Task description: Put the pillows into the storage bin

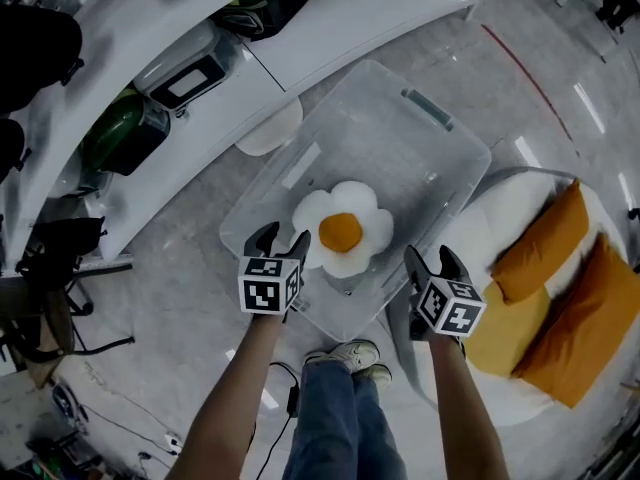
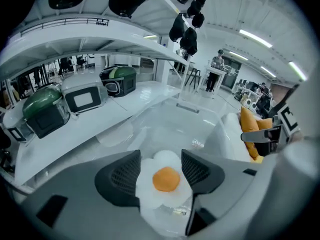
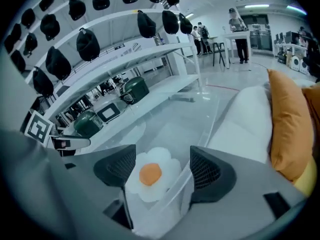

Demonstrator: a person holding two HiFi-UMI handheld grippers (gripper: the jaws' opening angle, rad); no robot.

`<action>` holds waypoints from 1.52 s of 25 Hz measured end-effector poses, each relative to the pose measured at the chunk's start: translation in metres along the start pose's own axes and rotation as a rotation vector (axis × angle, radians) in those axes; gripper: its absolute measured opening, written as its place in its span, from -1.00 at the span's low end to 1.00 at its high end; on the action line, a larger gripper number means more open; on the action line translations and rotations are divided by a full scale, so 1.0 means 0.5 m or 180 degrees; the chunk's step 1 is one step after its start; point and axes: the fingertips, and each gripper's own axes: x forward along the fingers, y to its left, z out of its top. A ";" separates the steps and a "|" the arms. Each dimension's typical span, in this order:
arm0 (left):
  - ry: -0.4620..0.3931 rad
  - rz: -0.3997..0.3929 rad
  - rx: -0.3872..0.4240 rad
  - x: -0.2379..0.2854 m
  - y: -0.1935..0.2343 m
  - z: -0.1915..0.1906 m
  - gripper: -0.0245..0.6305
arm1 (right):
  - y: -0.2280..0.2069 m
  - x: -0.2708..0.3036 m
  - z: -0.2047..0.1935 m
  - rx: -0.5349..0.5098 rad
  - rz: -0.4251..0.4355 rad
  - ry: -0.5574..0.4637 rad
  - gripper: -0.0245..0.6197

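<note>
Head view: the egg pillow (image 1: 343, 230) already lies flat on the floor of the clear bin (image 1: 400, 153). The left gripper (image 1: 282, 238) and right gripper (image 1: 432, 258) hover over the bin's near rim, both claws spread wide and holding nothing. Two orange pillows (image 1: 545, 243) and a yellow pillow (image 1: 505, 333) wait on the white seat (image 1: 520, 193) to the right, well apart from the bin. They look plump, soft and light. They should squash under a pinch, so a corner or edge seam is likely the best hold, and one claw at each end would likely steady a big one. The counter (image 1: 330, 18) with a green cooker (image 1: 120, 133) stands behind the bin. The person's shoes (image 1: 350, 356) are just beside its near side.

Left gripper view: the jaws stand apart, and the egg pillow (image 2: 165, 184) shows below and between them, untouched. An orange pillow (image 2: 248, 126) shows on the right.

Right gripper view: the jaws are wide and empty over the bin's wall (image 3: 180, 191). The egg pillow (image 3: 152, 176) lies beyond. The orange pillow (image 3: 285, 129) is close on the right. The bin's rim and the seat's edge look like the only things to clear.
</note>
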 end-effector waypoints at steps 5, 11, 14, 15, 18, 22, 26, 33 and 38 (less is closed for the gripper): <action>-0.0075 -0.0179 0.0237 -0.041 -0.080 0.085 -0.15 | -0.049 -0.091 0.050 0.0221 -0.0088 -0.0199 0.07; -0.0195 -0.0781 0.0739 0.033 -0.384 0.215 -0.15 | -0.287 -0.269 0.092 0.0602 -0.0644 -0.0541 0.07; -0.0235 -0.1037 0.0960 0.066 -0.542 0.252 -0.15 | -0.409 -0.345 0.095 0.0765 -0.0846 -0.0683 0.07; -0.0240 -0.1121 0.1025 0.077 -0.593 0.258 -0.15 | -0.448 -0.368 0.092 0.0812 -0.0909 -0.0718 0.07; -0.0215 -0.1376 0.1205 0.103 -0.741 0.255 -0.14 | -0.556 -0.430 0.070 0.0955 -0.1080 -0.0801 0.07; -0.0085 -0.1704 0.1458 0.129 -0.911 0.213 -0.11 | -0.662 -0.484 0.024 0.1124 -0.1207 -0.0845 0.07; 0.0076 -0.1965 0.1634 0.166 -1.020 0.149 -0.06 | -0.718 -0.475 -0.017 0.1227 -0.1168 -0.0878 0.07; 0.0214 -0.2277 0.1693 0.264 -1.121 0.070 -0.01 | -0.768 -0.368 -0.051 0.1290 -0.0810 -0.1036 0.08; 0.0388 -0.2418 0.1903 0.340 -1.156 -0.016 0.00 | -0.812 -0.273 -0.099 0.1336 -0.0686 -0.1063 0.18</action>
